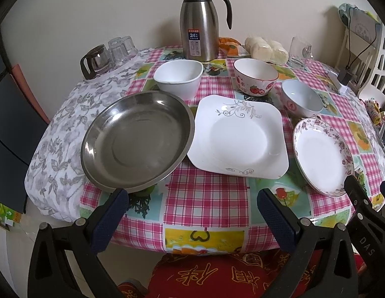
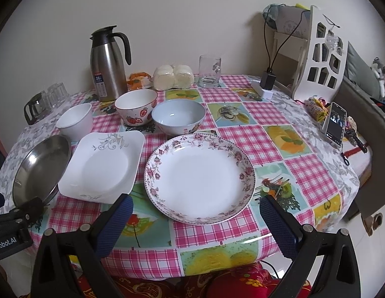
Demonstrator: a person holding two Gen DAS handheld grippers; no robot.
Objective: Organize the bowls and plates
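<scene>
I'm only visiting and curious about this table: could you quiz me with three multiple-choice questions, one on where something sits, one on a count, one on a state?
1. What stands behind the square white bowl?
A) steel jug B) phone C) drinking glass
2. How many bowls are on the table?
A) two B) three C) five
3. The right tongs are:
A) open, holding nothing B) shut on a plate C) shut on a bowl

Answers: 1 A, the steel jug rises right behind it. 2 B, the square one, the strawberry bowl and the pale blue bowl. 3 A, both fingers stand wide apart before the flowered plate.
</scene>
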